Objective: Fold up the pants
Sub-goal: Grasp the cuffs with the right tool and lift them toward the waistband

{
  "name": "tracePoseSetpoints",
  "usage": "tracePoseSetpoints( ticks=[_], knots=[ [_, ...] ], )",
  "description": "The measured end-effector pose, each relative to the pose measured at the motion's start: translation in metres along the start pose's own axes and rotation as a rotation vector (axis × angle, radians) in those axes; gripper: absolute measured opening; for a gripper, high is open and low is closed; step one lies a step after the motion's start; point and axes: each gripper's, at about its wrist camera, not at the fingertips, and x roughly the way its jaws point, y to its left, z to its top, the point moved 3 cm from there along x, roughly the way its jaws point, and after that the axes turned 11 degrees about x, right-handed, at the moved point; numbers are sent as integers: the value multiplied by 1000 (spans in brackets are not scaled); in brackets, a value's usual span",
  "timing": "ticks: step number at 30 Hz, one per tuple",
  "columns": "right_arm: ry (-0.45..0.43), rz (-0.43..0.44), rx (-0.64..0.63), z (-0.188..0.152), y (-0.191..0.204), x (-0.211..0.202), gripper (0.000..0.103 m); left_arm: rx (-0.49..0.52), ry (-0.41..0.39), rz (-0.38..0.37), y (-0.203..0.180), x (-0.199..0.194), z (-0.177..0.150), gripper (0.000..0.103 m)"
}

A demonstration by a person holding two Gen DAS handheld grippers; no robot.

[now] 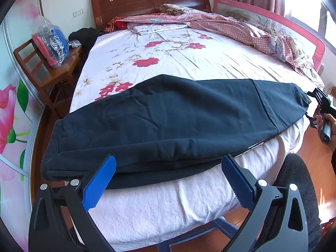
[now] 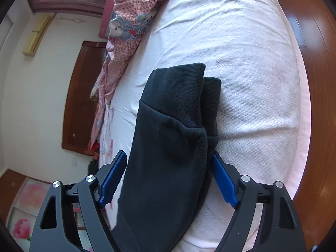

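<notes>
Left wrist view: dark navy pants (image 1: 168, 121) lie across the near edge of the bed (image 1: 168, 58), legs stacked one on the other, waistband end at left, cuffs at right. Left gripper (image 1: 168, 166) hovers at the pants' near edge, jaws wide open, blue pads (image 1: 100, 180) apart with nothing pinched between them. Right gripper (image 1: 315, 107) sits at the cuff end, held by a hand (image 1: 327, 121). Pink checked quilt (image 1: 231, 27) is bunched along the far right side; wooden chair (image 1: 48, 69) with a plastic bag stands beside the bed.

Right wrist view: pants cuffs (image 2: 178, 96) extend forward over the white mattress side (image 2: 252, 84). Right gripper (image 2: 170, 163) straddles the pants leg, jaws open; the right pad (image 2: 222, 176) touches the fabric, the left pad stands just clear, no squeeze visible.
</notes>
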Motion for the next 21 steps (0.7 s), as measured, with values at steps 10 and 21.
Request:
tracePoseSetpoints(
  ticks=[10, 21],
  knots=[
    [-69, -182, -213, -17, 36, -8, 7, -30, -7, -5, 5, -1, -2, 101],
    [-151, -363, -1259, -217, 211, 12, 7, -164, -74, 48, 56, -22, -11, 101]
  ],
)
